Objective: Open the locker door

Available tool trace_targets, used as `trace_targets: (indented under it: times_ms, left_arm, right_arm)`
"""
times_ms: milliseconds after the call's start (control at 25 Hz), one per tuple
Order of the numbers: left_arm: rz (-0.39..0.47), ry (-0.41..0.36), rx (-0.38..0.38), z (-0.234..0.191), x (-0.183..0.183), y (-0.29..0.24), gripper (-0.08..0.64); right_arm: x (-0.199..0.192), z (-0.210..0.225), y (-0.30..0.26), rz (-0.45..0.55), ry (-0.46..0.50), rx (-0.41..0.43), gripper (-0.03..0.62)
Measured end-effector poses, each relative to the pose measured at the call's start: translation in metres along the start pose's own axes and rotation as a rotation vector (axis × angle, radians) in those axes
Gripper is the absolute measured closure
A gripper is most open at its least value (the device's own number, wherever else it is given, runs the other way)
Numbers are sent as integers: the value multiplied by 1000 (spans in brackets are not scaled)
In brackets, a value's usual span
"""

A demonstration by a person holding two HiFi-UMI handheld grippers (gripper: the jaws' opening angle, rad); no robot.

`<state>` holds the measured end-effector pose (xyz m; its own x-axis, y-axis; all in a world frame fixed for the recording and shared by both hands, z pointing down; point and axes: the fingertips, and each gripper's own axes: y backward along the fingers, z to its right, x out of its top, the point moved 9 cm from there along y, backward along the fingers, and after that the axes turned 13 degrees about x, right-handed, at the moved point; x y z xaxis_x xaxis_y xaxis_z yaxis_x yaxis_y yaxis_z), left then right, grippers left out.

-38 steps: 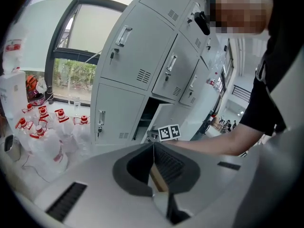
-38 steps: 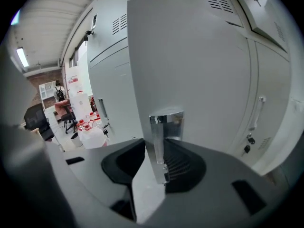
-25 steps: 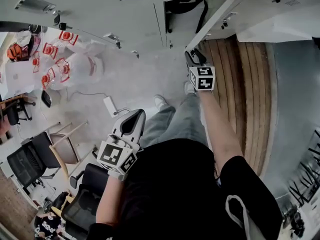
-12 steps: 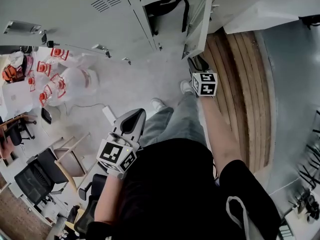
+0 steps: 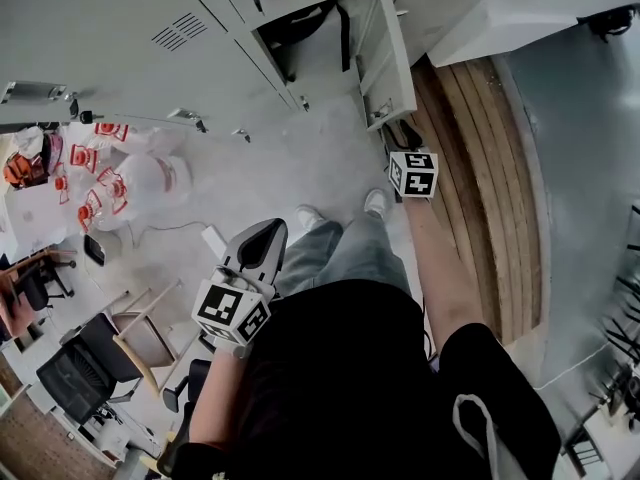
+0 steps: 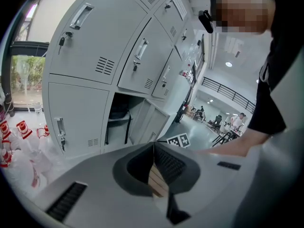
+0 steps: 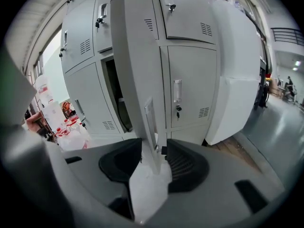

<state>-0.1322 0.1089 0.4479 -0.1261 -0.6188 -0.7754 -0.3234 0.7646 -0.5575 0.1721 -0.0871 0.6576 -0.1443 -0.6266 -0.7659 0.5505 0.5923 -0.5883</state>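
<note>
My right tongs (image 7: 154, 158) have just been closing and clamp the free edge of the locker door (image 7: 135, 65) beside its handle, at the centre of the right gripper view. The door stands partly swung out, upper middle in the head view. It's thin painted steel: stiff, light on its hinges, likely slick, so I judge this outer edge the best hold. My left tongs (image 6: 153, 145) hang together, empty.

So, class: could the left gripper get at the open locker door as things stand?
Probably yes, with a forward reach. The left gripper, jaws together and empty, hangs at hip level, and the left gripper view shows the locker door ahead with nothing standing in between.
</note>
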Motion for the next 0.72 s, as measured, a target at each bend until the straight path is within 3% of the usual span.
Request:
trace_targets:
  times_ms: [480, 720]
  left_arm:
    - [2, 5, 10, 50, 15, -36, 537]
    - [0, -18, -11, 71, 21, -50, 537]
  right_arm:
    - [9, 62, 36, -39, -6, -7, 448]
    - [21, 68, 65, -53, 24, 19, 479]
